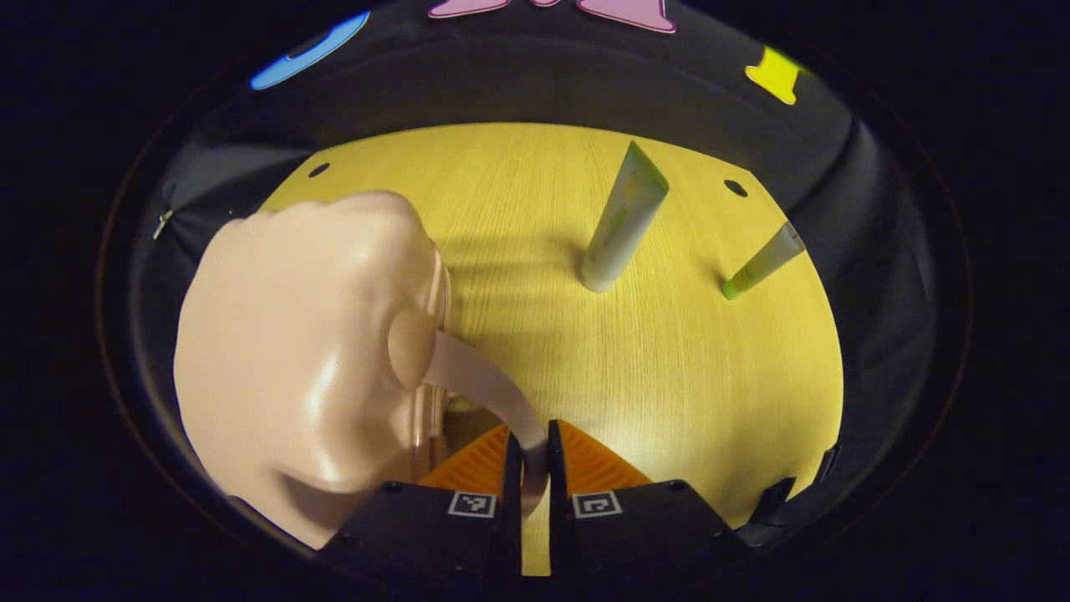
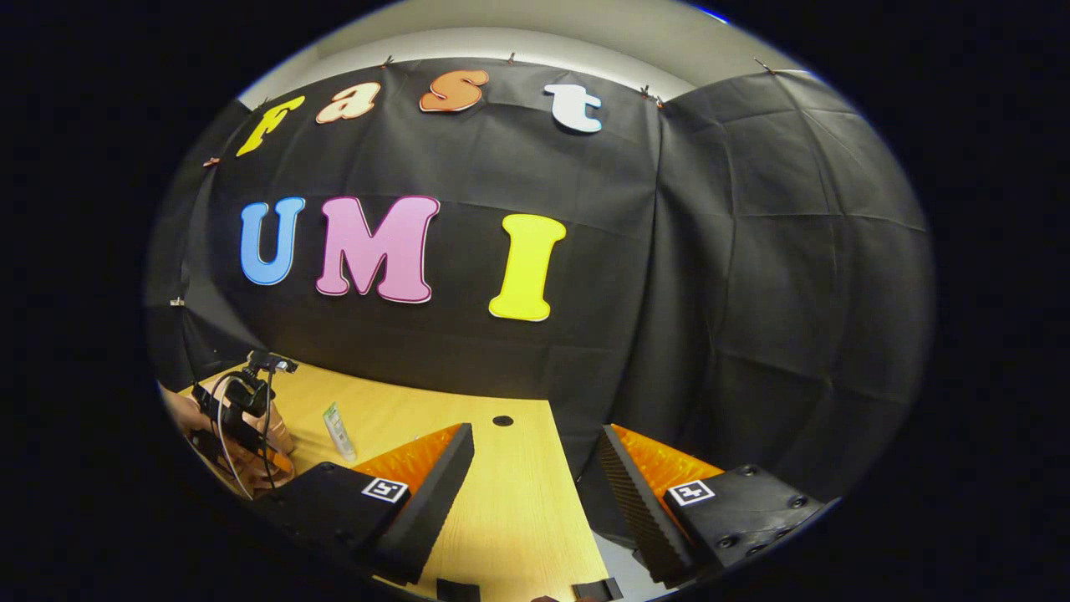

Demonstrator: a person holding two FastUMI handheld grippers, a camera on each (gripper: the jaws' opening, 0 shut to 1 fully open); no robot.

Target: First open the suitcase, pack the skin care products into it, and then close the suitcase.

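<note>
Two tubes (image 1: 623, 219) stand upper right of frame on surface (image 1: 669, 368); my left claw (image 1: 532, 456) is clamped on strap (image 1: 485, 385) of suitcase (image 1: 309, 351), lying left. Right claw (image 2: 535, 468) gapes apart.

In the left gripper view, one suitcase (image 1: 309, 351) sits at the left of the frame, one strap (image 1: 485, 389) runs from it toward bottom centre, two tubes (image 1: 625, 217) (image 1: 765, 261) stand upper right, and one table (image 1: 669, 376) lies beneath
</note>
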